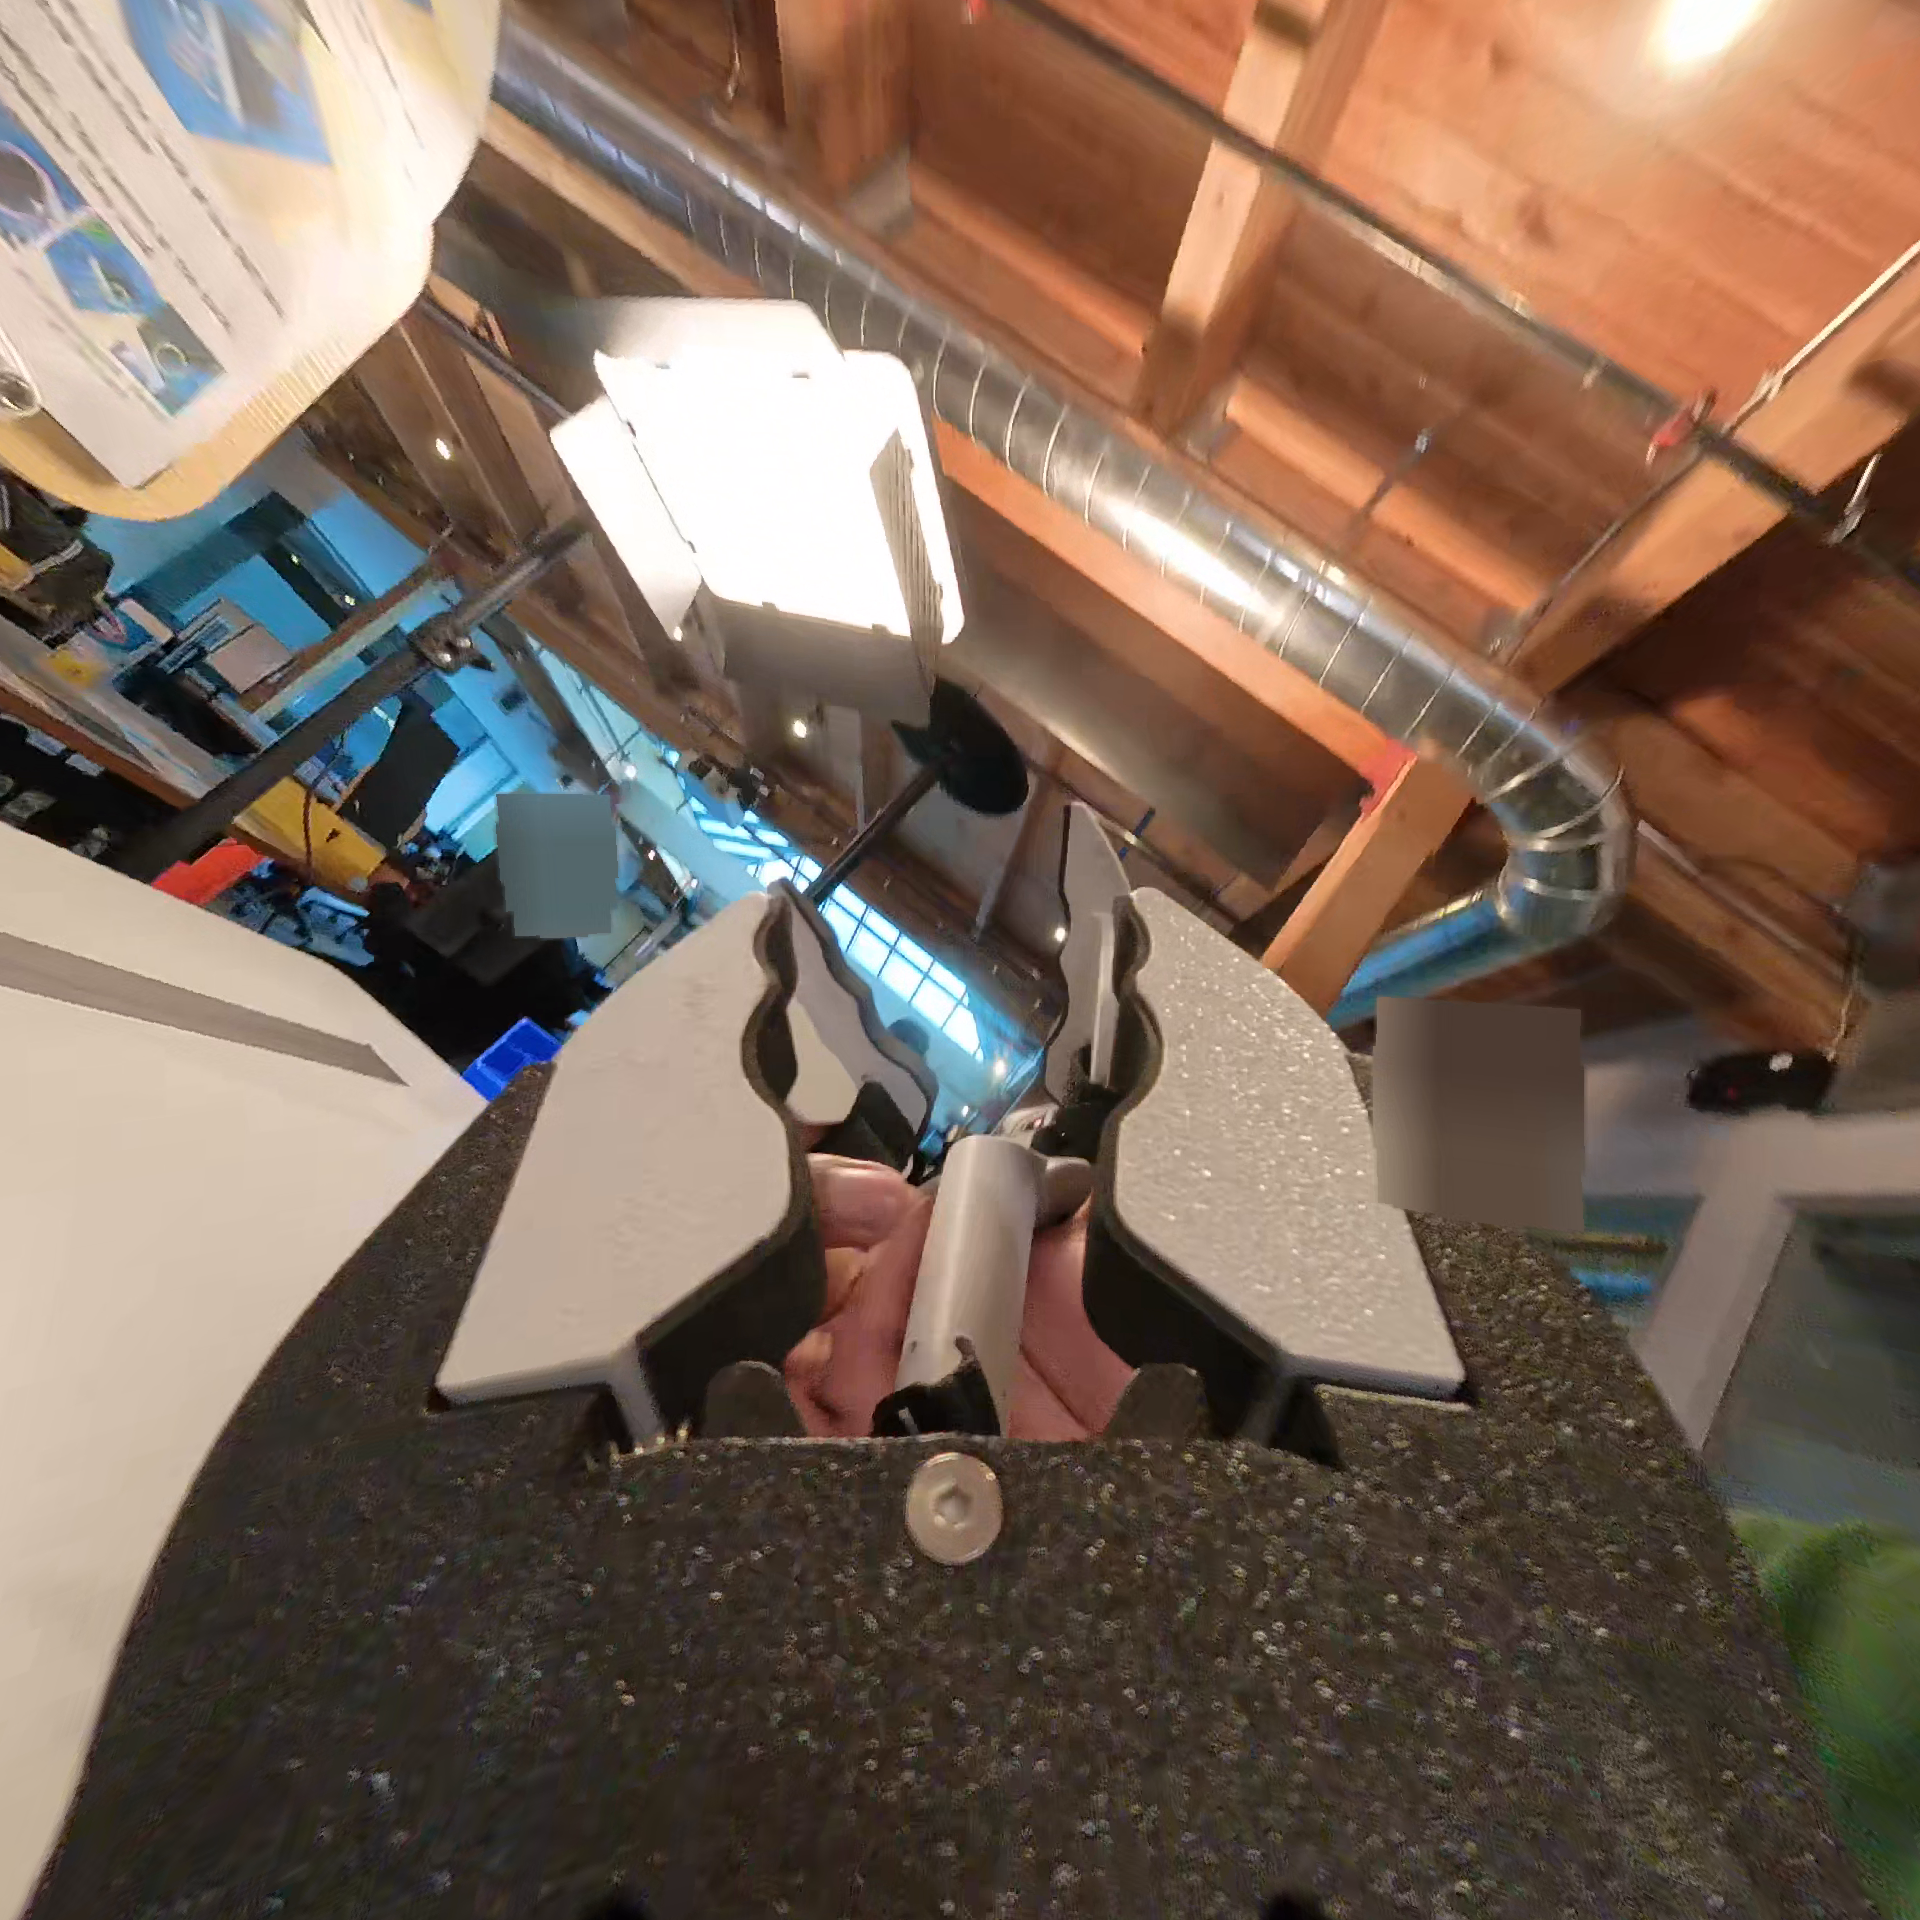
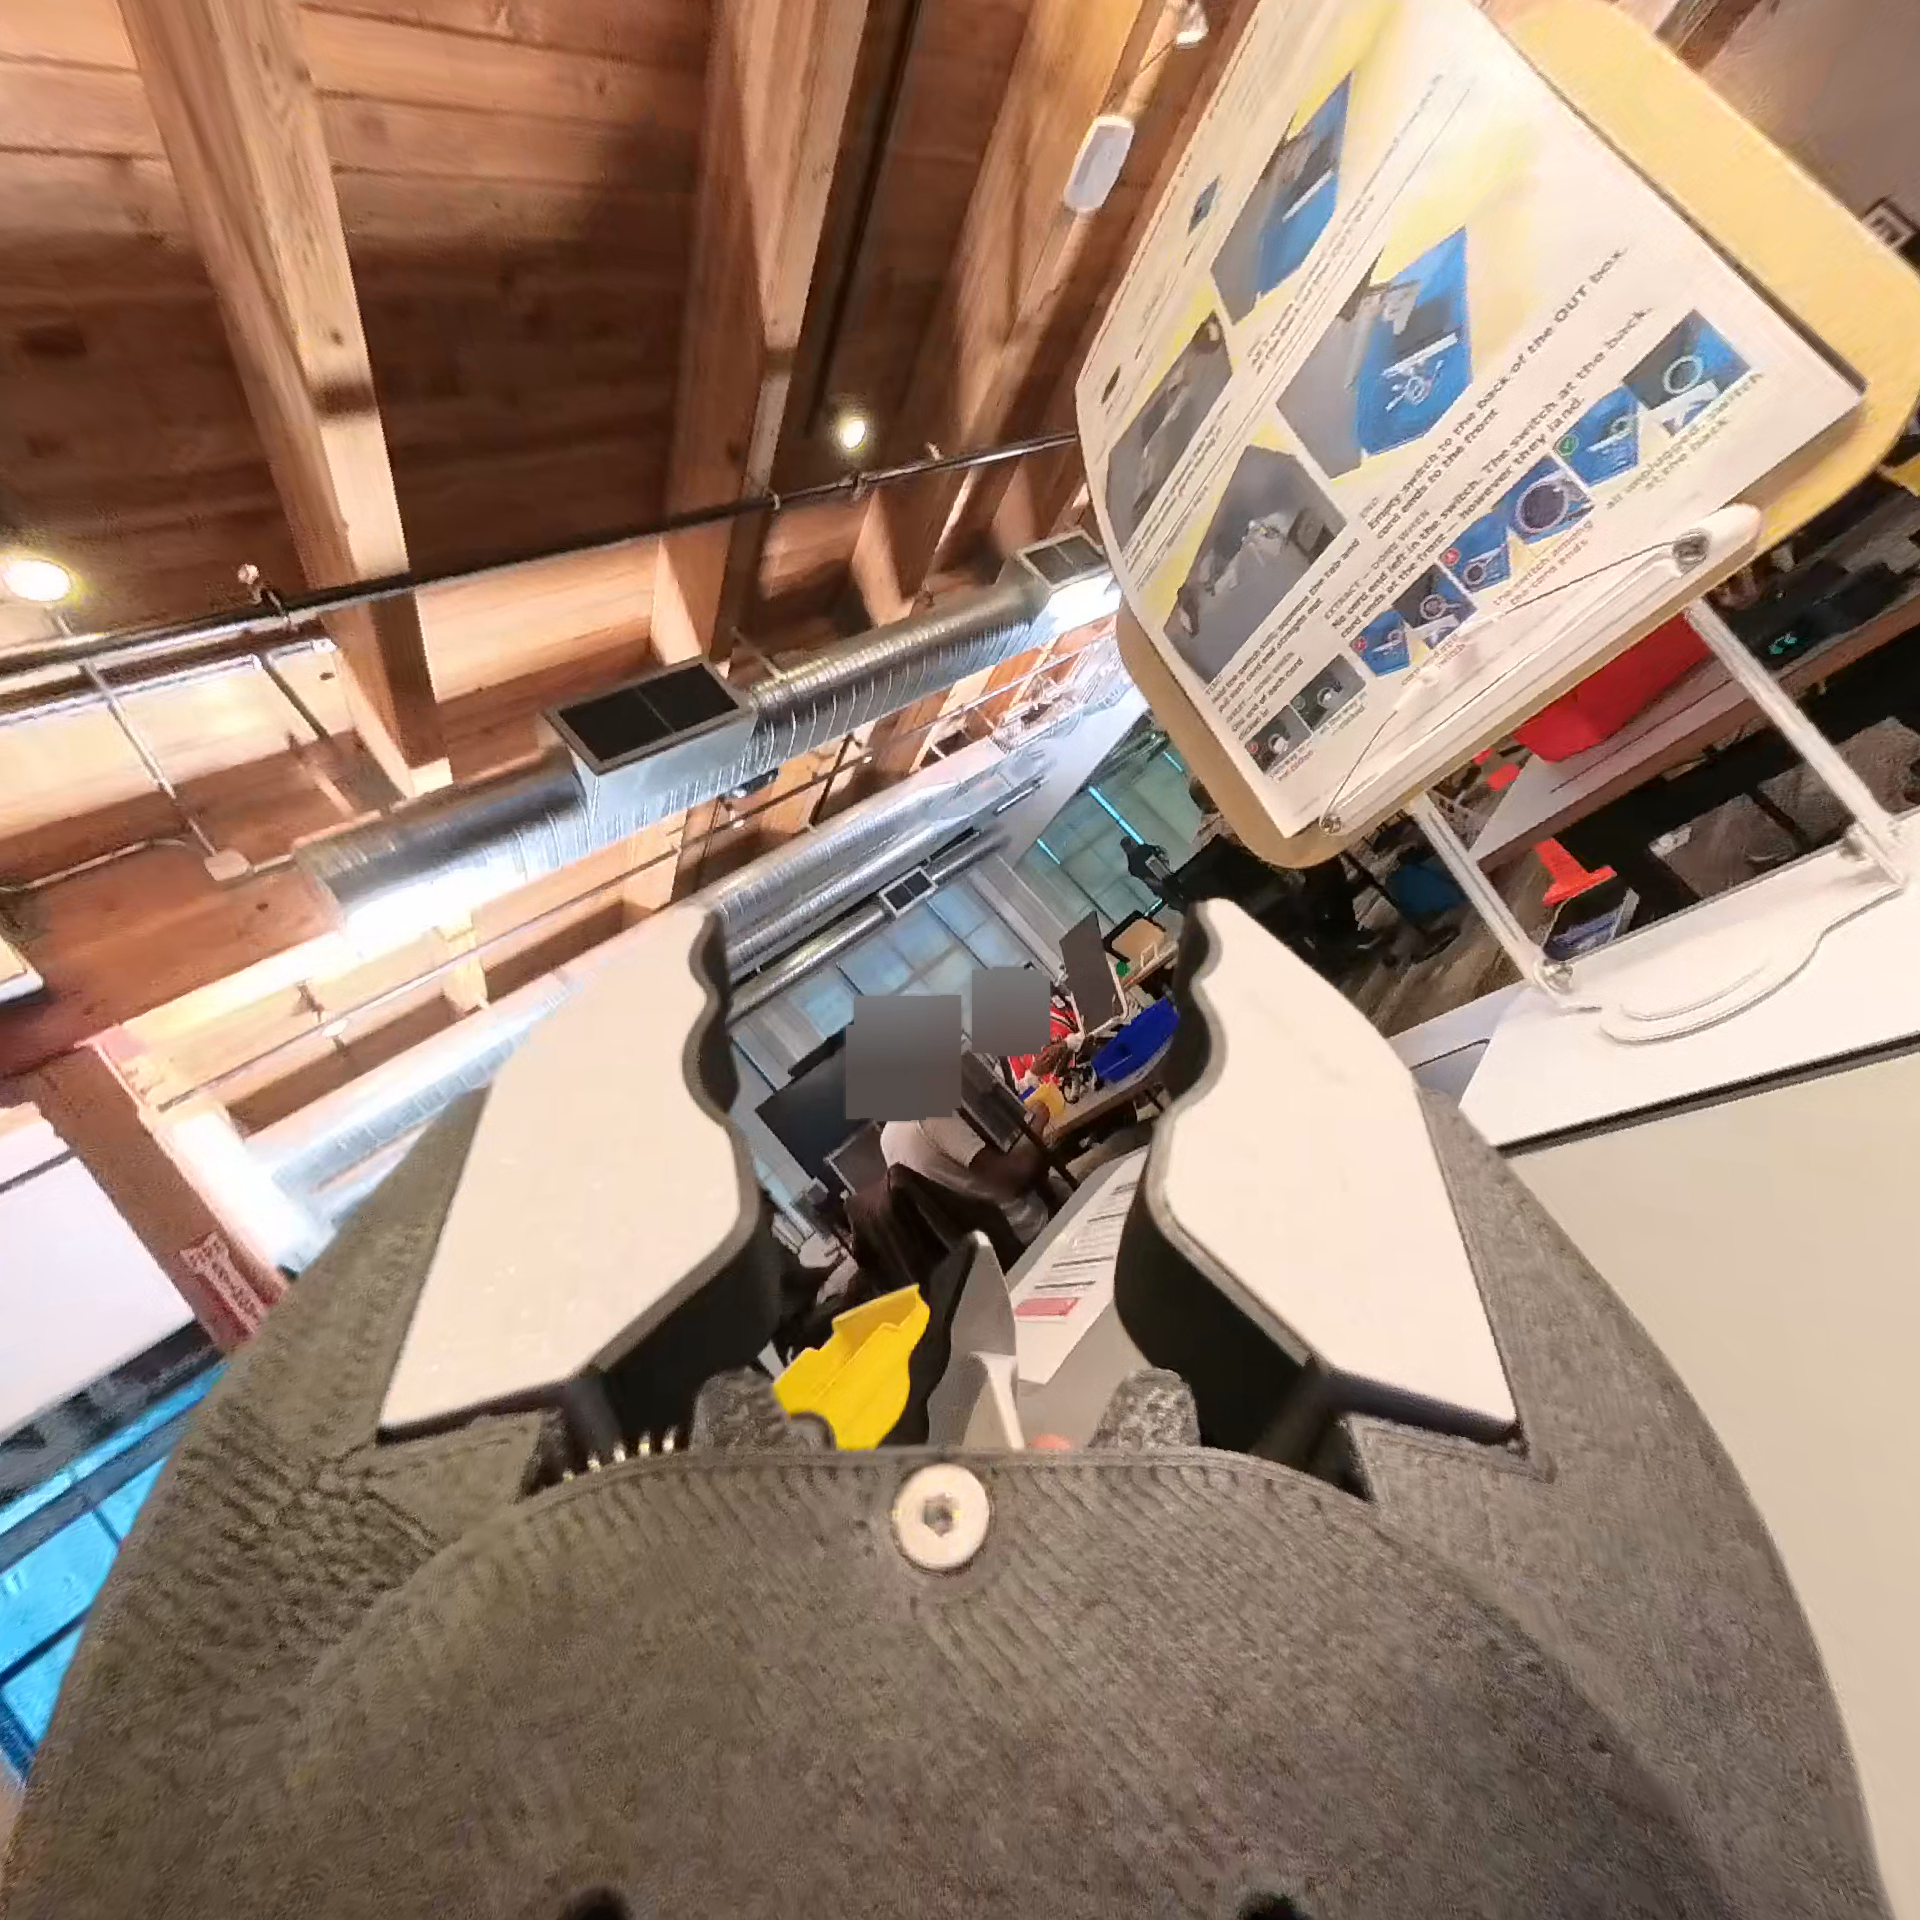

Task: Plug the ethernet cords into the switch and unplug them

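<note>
Neither the switch nor any ethernet cord shows in either view. Both grippers point up toward the wooden ceiling. My left gripper [image 1: 948, 904] is open and holds nothing. Through its gap I see the right gripper [image 1: 961, 977], its pale fingers apart, with a hand [image 1: 868, 1257] around its grey handle [image 1: 966, 1247]. My right gripper [image 2: 956, 920] is open and empty. Low in its gap are a yellow plastic part [image 2: 857, 1371] and a grey blade-like piece [image 2: 977, 1340]; I cannot tell what they belong to.
An instruction sheet on a wooden board stand [image 2: 1403, 416] rises from the white table [image 2: 1714, 1299]; it also shows in the left wrist view [image 1: 156, 208]. A bright light panel [image 1: 769, 468] hangs overhead. A blue mat [image 2: 42, 1558] shows at the lower left. People stand far behind. Left tips to right tips: about 8 centimetres.
</note>
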